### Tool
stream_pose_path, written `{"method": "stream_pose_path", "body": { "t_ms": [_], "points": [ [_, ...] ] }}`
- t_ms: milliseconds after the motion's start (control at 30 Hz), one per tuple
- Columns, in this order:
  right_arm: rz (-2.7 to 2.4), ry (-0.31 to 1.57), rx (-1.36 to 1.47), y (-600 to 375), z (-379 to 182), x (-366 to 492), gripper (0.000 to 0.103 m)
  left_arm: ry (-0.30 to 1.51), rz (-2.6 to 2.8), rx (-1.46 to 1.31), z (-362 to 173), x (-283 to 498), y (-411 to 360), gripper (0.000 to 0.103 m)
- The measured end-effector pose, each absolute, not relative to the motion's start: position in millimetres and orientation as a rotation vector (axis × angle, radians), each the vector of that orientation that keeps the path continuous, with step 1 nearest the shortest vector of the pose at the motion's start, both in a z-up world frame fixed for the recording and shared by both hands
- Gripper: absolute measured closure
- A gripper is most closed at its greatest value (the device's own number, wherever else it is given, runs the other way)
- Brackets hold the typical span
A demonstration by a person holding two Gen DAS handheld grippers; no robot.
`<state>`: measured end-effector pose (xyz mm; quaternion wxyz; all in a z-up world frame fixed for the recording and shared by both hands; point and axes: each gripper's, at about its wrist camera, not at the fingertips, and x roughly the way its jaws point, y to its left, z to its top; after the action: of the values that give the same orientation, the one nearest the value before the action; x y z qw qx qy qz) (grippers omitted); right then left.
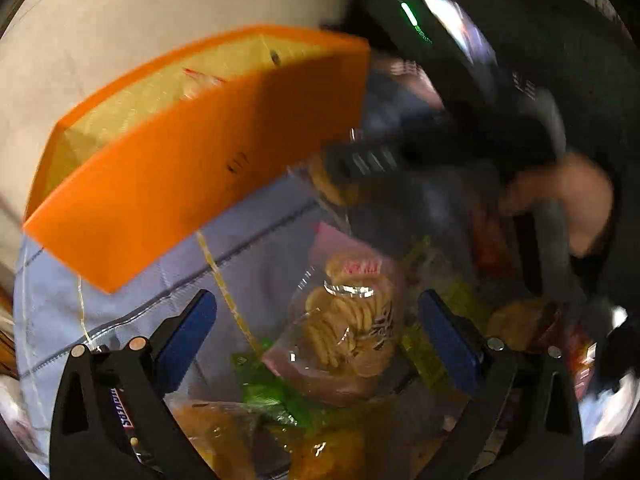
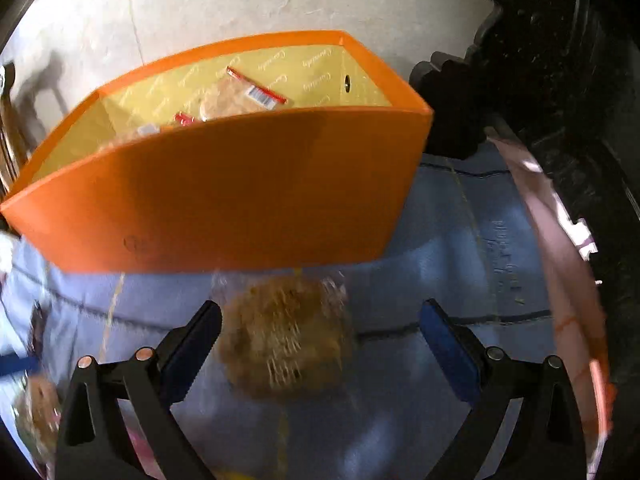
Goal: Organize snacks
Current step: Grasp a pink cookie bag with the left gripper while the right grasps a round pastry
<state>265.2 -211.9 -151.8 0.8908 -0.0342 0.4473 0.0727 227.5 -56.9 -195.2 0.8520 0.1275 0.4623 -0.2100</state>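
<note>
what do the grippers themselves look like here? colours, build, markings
Both the left gripper and right gripper match: black skeletal finger frames with triangular cutouts, round metallic pivot pins, and blue pads with a toothed edge. The left view also shows the other handheld unit's black body with a green light.

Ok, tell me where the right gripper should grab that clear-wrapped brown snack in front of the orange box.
Judging by its flat pose on the blue cloth, take the brown snack across its rounded middle, coming from above. The right gripper already straddles it with jaws open; the orange box blocks the far side.
</note>
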Motion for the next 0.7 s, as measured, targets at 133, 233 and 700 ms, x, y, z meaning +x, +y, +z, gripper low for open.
{"method": "stream_pose_path", "body": {
  "t_ms": [133, 233, 700],
  "points": [
    [0.147, 0.942, -0.056, -210, -166, 276, 0.004, 1.025, -0.504, 0.324, -226, 227, -68, 0.006],
    [0.202, 0.962, 0.025, -209, -165, 273, 0.040, 1.106, -0.552, 0.278, -238, 224, -72, 0.050],
    [0.282, 1.006, 0.314, -245, -153, 234, 0.099, 1.099, -0.529, -0.019, -198, 202, -20, 0.059]
  ]
}}
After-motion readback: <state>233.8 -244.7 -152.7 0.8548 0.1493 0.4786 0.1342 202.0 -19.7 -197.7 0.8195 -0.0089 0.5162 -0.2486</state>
